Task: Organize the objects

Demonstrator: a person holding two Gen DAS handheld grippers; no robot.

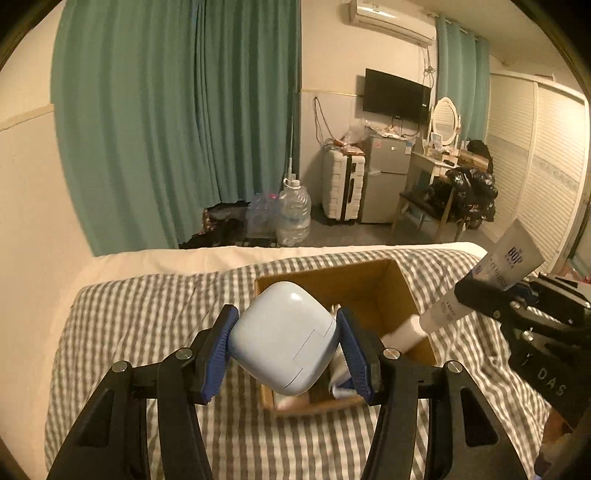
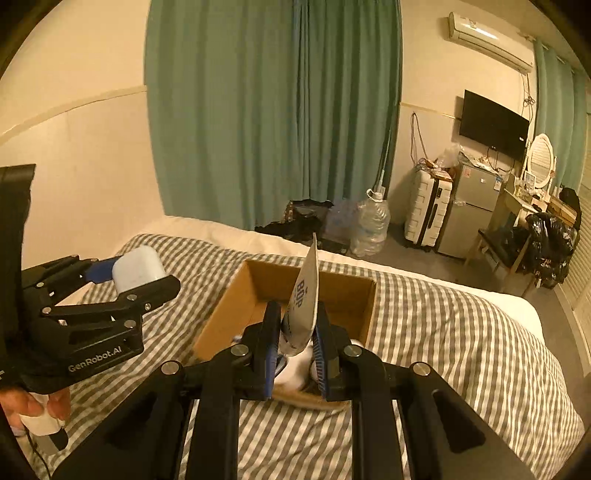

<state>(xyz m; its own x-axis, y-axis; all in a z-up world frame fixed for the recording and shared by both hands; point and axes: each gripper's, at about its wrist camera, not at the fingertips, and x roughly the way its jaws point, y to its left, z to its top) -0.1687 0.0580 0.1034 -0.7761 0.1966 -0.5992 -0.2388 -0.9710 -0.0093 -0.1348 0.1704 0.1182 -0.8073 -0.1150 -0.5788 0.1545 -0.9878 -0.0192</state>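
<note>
Bedroom background beyond the striped bed.
Teal curtains point(image 1: 177, 122) hang behind large water bottles point(image 1: 293, 216); a white suitcase point(image 1: 341, 184) stands just beside a small silver fridge point(image 1: 384, 181), under a wall-mounted television point(image 1: 397, 96) and air conditioner point(image 1: 391, 18). An oval mirror point(image 1: 445, 118) tops the dressing table.

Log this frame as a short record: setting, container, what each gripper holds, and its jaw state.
setting: bed with a grey and white striped cover
container: open cardboard box on the bed, with some items inside, too hidden to name
left gripper: shut on a pale blue case, held over the near end of the box
right gripper: shut on a white tube, crimped end up, cap end down
tube position: above the box, not resting in it
</note>
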